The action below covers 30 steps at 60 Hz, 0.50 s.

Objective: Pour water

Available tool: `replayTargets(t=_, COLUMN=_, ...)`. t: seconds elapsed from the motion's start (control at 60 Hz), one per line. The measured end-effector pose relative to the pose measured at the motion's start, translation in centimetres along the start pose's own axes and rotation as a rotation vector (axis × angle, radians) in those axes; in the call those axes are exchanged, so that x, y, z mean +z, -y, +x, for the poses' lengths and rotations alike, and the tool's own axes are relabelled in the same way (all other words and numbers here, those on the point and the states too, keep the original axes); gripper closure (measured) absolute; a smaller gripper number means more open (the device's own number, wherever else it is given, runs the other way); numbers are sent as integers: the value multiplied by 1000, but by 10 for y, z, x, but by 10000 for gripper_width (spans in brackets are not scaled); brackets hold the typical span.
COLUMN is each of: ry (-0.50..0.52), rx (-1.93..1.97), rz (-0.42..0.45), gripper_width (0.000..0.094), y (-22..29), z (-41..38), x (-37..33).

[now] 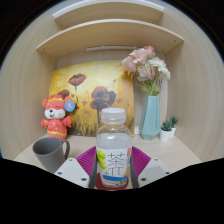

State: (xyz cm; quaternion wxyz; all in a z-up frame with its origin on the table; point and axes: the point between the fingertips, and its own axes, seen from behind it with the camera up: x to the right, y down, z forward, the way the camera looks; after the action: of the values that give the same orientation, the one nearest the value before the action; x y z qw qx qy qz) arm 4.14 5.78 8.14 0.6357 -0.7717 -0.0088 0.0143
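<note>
Between the jaws, at the near edge of the bench [185,150], stands a clear water bottle [113,148] with a white cap, both purple pads [88,159] pressed against its sides. To its left sits a grey mug [49,153]. Farther back are a toy bear [57,116], a poppy painting [92,95] and a vase of pink flowers [149,95].

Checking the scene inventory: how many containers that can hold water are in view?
3. A bottle stands between the gripper fingers, a grey mug sits left of it, and a vase of flowers stands behind to the right. None appear hidden.
</note>
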Motion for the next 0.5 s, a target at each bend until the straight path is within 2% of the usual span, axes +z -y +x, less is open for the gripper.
replayTargets(t=0.1, ry=-16, rx=5, rz=-37, gripper_width=366, y=-3, z=0, x=-3)
replayTargets(t=0.183, ry=-45, rx=-18, rz=-60, gripper_width=157, y=-8, z=5, x=-11)
replayTargets(t=0.233, ry=-52, rx=-28, rz=-64, gripper_width=74, y=-9, z=5, x=-18)
replayTargets(t=0.5, ry=-59, rx=47, rz=-130, gripper_width=79, y=-39, z=-10, x=-90)
